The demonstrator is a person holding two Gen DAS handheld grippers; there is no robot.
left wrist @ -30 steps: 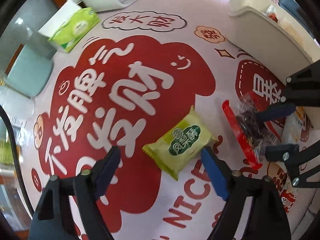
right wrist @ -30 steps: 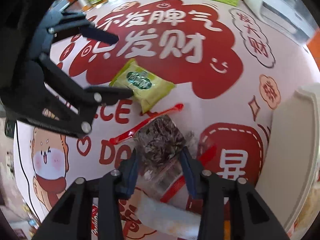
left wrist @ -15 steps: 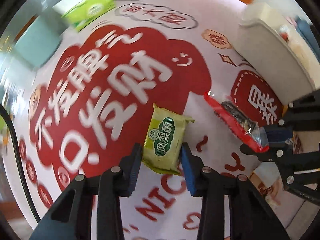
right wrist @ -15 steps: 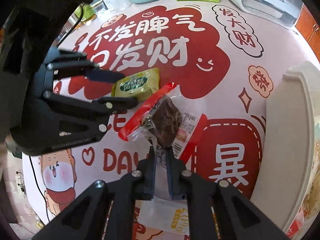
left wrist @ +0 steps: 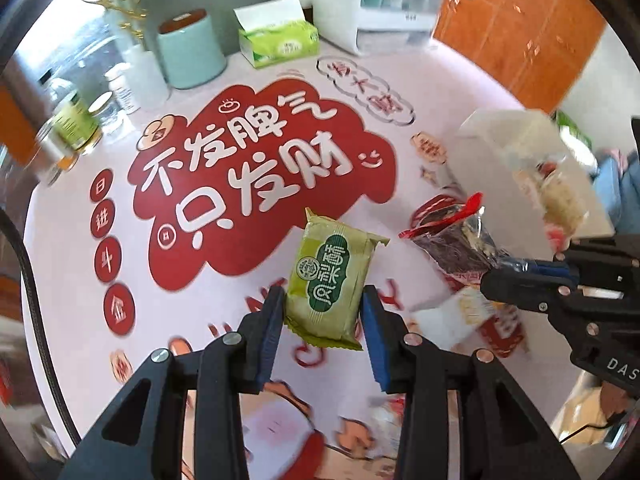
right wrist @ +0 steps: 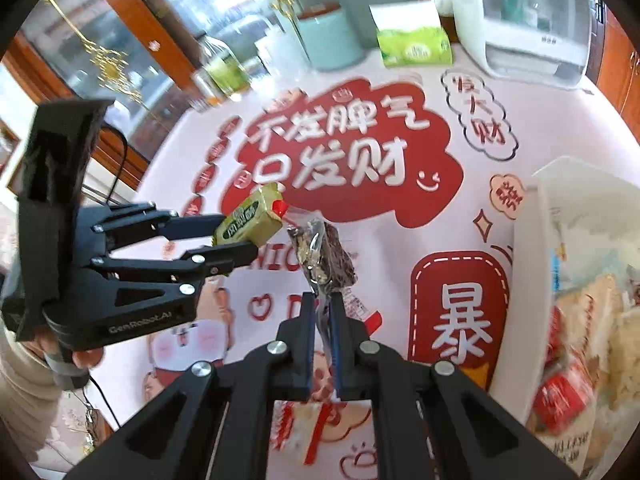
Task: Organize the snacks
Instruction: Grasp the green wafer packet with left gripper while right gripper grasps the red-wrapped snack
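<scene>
Left wrist view: the left gripper (left wrist: 324, 316) has its fingers closed on the green snack pack (left wrist: 332, 276), long axis pointing straight out, lifted off the counter (left wrist: 440, 80).

Right wrist view: the right gripper (right wrist: 325, 320) pinches the dark snack bag (right wrist: 324, 252) by its tail. The white bin (right wrist: 528, 240) sits off to the right, so the right one's nearer, I'd say.
</scene>
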